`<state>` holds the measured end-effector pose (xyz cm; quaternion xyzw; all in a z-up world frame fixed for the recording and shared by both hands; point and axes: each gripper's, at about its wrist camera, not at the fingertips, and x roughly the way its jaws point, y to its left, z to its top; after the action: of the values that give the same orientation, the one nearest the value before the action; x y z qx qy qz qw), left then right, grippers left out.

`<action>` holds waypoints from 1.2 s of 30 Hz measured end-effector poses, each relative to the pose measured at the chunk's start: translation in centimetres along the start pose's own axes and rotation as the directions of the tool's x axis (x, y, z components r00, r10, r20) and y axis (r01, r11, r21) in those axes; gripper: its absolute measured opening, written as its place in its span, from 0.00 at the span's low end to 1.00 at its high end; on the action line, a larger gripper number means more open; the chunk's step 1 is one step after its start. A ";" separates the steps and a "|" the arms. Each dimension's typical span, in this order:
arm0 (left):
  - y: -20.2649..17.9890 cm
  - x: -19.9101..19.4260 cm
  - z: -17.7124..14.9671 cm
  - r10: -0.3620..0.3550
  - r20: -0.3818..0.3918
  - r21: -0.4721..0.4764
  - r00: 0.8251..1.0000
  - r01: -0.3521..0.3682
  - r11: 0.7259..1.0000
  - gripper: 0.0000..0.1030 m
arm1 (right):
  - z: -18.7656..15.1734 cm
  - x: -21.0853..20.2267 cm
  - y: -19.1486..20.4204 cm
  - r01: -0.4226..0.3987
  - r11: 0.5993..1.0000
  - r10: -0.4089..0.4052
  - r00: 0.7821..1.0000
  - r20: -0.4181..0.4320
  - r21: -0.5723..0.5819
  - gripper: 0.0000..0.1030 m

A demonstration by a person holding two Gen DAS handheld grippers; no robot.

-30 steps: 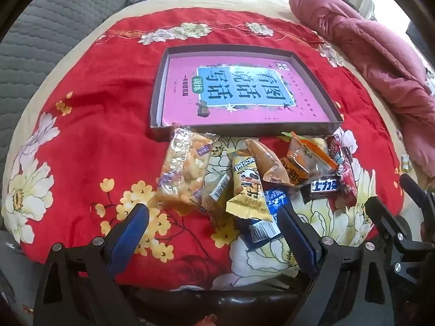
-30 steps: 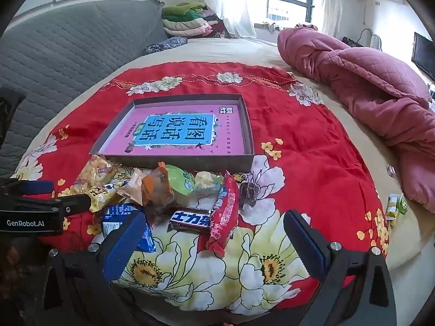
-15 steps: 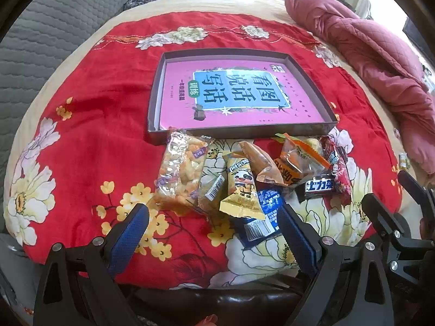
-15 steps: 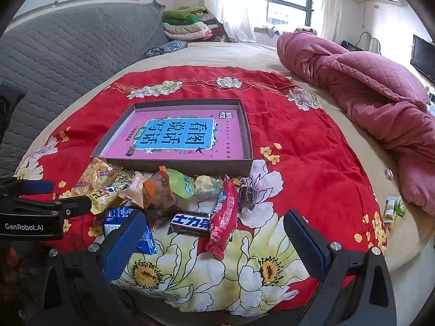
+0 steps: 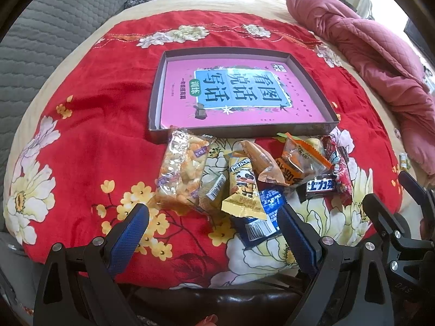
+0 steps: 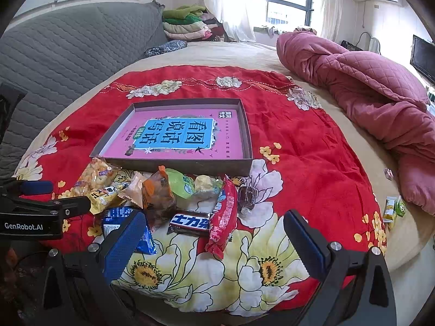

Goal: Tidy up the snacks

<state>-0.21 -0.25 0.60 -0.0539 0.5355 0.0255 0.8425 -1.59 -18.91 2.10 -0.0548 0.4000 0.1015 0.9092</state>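
- Our left claw (image 5: pixel 213 233) hangs with its blue-padded fingers (image 5: pixel 130 233) spread wide and gripping nothing, low over the near edge of the red floral cloth (image 5: pixel 89 163).
- Our right claw (image 6: pixel 212 240) is likewise spread wide and bare; its left finger pad (image 6: pixel 123 244) sits in front of the blue packet (image 6: pixel 146 237), hiding part of it.
- Between and just beyond the claws lies the heap of snacks: the blue packet half under a yellow panda packet (image 5: pixel 242 190), a clear bag of orange puffs (image 5: pixel 182 174) at the left end, an orange wrapper (image 5: pixel 296 165), a dark bar with white characters (image 6: pixel 190 222) and a long red packet (image 6: pixel 224 212) at the right.
- The packets overlap one another, and the puff bag's far end touches the front wall of the box.
- The shallow dark box (image 5: pixel 244 130) sits just behind the heap, with a pink and blue printed sheet on its floor and no snacks in it.
- Farther out, a pink quilt (image 6: pixel 367 87) is bunched to the right on the bed (image 6: pixel 244 54), two small green-and-yellow packets (image 6: pixel 392 207) lie well apart from the heap near the quilt, and a grey quilted headboard (image 6: pixel 68 46) rises on the left.
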 end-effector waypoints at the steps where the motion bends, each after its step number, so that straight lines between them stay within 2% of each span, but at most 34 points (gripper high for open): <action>1: 0.0 0.0 0.0 0.000 0.000 0.001 1.000 0.000 1.000 0.93 | 0.0 0.0 0.0 0.000 1.000 0.000 1.000 0.000 0.000 0.99; 23: 0.2 0.2 -0.2 0.002 -0.007 -0.005 1.000 -0.002 1.000 0.93 | 0.0 0.2 0.1 0.000 1.000 0.000 1.000 -0.005 -0.001 0.99; 36: 1.8 0.3 -0.2 -0.007 -0.020 -0.059 1.000 0.006 0.998 0.93 | 0.1 0.4 0.4 -0.029 1.000 0.029 1.000 0.002 -0.008 0.99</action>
<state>-0.41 1.50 0.10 -0.0806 0.5429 0.0378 0.8351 -1.35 -18.41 1.84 -0.0524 0.3996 0.1164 0.9078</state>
